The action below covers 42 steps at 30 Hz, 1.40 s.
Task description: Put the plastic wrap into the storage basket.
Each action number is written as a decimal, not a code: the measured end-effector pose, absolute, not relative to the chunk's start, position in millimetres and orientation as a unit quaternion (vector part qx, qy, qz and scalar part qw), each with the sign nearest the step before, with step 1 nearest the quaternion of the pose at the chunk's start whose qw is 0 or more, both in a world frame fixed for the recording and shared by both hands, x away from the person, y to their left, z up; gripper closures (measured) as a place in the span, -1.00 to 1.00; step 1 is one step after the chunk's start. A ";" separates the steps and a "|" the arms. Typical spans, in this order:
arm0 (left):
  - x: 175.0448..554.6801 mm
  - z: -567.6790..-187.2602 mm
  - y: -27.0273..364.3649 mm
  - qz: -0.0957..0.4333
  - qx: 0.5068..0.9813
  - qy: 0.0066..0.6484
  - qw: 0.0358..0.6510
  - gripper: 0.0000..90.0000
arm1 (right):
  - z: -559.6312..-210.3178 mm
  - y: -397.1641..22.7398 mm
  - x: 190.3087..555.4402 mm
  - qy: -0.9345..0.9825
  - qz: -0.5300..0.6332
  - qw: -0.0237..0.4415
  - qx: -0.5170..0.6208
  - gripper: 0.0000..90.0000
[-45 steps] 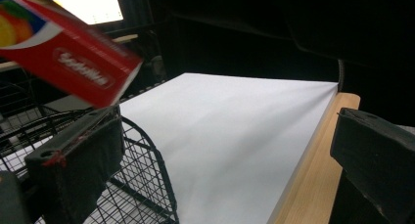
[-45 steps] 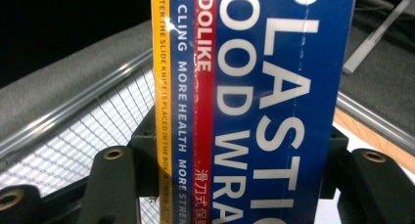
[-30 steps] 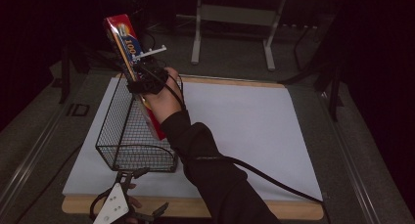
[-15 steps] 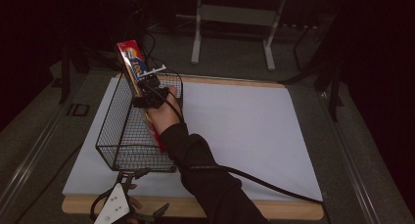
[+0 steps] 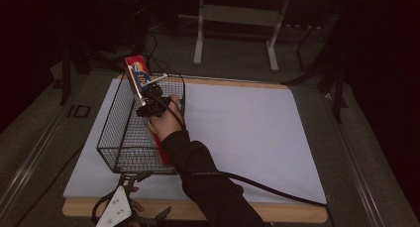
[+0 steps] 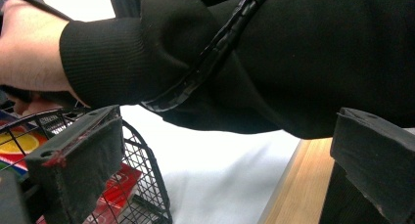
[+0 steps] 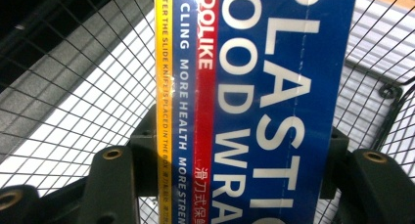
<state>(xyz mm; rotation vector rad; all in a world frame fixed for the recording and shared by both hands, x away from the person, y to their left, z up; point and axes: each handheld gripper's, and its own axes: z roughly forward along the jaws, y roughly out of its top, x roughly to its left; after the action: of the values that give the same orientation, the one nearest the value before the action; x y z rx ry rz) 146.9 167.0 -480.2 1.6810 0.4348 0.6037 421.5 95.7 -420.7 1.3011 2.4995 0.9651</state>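
Left gripper sits at the near edge of the wooden table, its grey three-cornered plate on top — in the left gripper view its two black jaws stand wide apart with nothing between them, one jaw just in front of the near corner of the black wire mesh basket. That basket rests on the left part of the white sheet covering the table. Moving right, the right gripper is over the basket's far right side, the person's hand and black sleeve reaching in from below. Its jaws are clamped tight on the long red, blue and yellow cardboard box of plastic food wrap — the right gripper view shows the box pressed between both jaws, mesh all around behind it. In the high view the box tilts, top end poking above the basket's far rim, lower end down inside the basket. A black cable trails right across the sheet.
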 end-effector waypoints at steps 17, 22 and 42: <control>147.0 -480.3 166.4 0.260 0.729 0.185 0.605 -1.00 | -445.8 108.0 431.2 0.859 0.271 0.067 0.429 -0.14; 147.8 -480.7 166.5 0.259 0.729 0.187 0.606 -1.00 | -447.8 109.3 430.3 0.860 0.275 0.076 0.423 -0.15; 148.1 -482.3 164.9 0.259 0.734 0.187 0.599 -1.00 | -420.5 79.5 416.0 0.862 0.343 0.060 0.369 -0.68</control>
<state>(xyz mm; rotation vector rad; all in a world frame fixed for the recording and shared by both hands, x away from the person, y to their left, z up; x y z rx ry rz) 148.1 164.9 -482.3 1.7033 0.4332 0.6000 416.0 79.5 -420.5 1.1183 2.6081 1.0384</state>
